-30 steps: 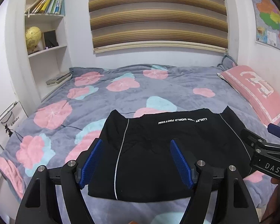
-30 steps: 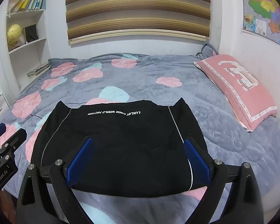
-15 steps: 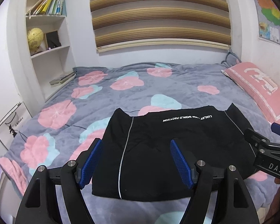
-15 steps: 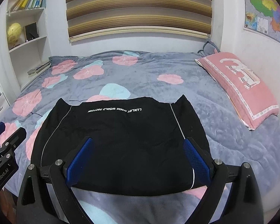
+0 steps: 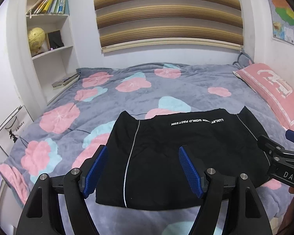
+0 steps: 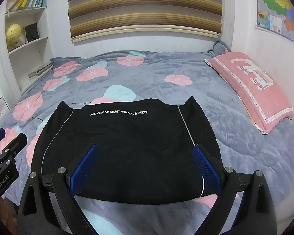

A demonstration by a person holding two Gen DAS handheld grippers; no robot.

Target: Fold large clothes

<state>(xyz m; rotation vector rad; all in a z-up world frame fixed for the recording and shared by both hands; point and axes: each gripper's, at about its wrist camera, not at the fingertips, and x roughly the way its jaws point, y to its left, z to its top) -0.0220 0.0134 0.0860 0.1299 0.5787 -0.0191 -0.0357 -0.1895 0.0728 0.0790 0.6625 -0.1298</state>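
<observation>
A black garment [image 5: 166, 156] [image 6: 127, 145] with thin white seams and white lettering lies folded into a flat rectangle on the near part of the bed. My left gripper [image 5: 143, 150] hovers open above its near left part, blue pads wide apart with nothing between them. Over the near right part my right gripper [image 6: 145, 149] hangs open as well, holding nothing. Each gripper shows at the edge of the other's view: the right gripper [image 5: 280, 152] at the right, the left gripper [image 6: 4, 152] at the left.
The bed [image 5: 127, 98] has a grey blanket with pink and blue flowers. A pink pillow [image 6: 250, 86] lies along the right wall. White shelves [image 5: 49, 49] with books and a globe stand at the left. A striped blind [image 5: 166, 13] hangs on the far wall.
Both views have drawn back and up a little, so the garment sits lower and smaller between the fingers. The garment itself has not moved and both grippers stay open.
</observation>
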